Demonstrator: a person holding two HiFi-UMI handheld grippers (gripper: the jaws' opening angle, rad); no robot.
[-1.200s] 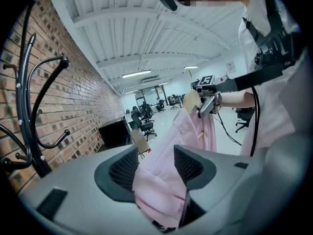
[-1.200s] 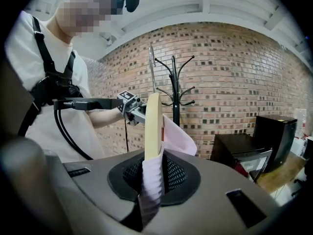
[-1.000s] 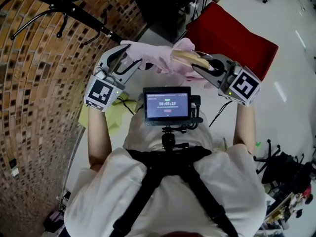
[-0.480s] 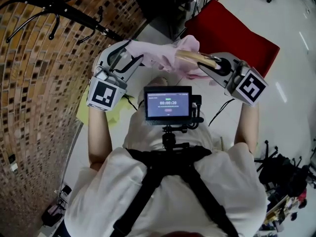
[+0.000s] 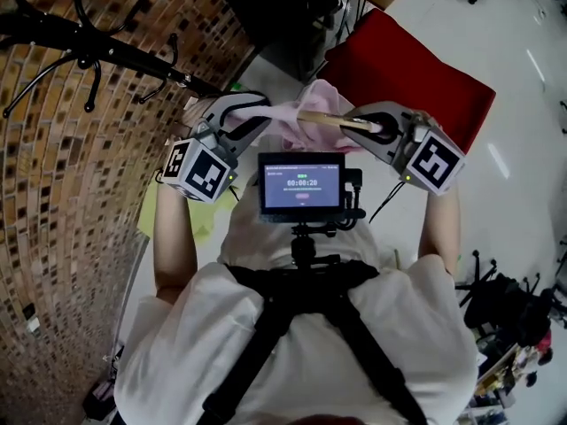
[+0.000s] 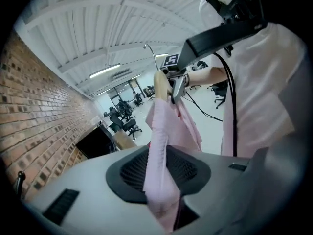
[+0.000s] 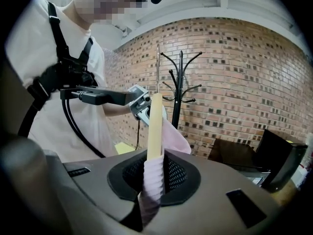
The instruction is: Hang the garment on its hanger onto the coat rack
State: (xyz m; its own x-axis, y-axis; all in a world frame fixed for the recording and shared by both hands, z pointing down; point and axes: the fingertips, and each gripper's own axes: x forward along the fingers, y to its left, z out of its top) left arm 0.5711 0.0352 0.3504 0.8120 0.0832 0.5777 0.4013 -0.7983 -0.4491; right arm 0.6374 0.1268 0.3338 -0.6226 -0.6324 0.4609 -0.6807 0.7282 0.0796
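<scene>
A pink garment (image 5: 299, 118) on a wooden hanger (image 5: 326, 119) hangs bunched between my two grippers, in front of the person's chest. My right gripper (image 5: 361, 124) is shut on the hanger's wooden arm (image 7: 154, 124), with ribbed pink cloth pinched in with it. My left gripper (image 5: 250, 115) has just been closing, and its jaws now grip a fold of the garment (image 6: 159, 155) that runs up to the right gripper (image 6: 172, 80). The black coat rack (image 5: 84, 42) stands at the upper left; in the right gripper view the coat rack (image 7: 180, 77) rises behind the hanger.
A brick wall (image 5: 71, 193) fills the left side. A red seat (image 5: 412, 69) lies beyond the grippers. A chest-mounted screen (image 5: 301, 184) sits below them, and a yellow-green sheet (image 5: 205, 218) lies on the floor. A dark monitor (image 7: 281, 153) stands by the wall.
Both grippers have carried the garment left toward the coat rack. The left gripper has rolled and closed on the cloth, which now hangs narrower between them.
</scene>
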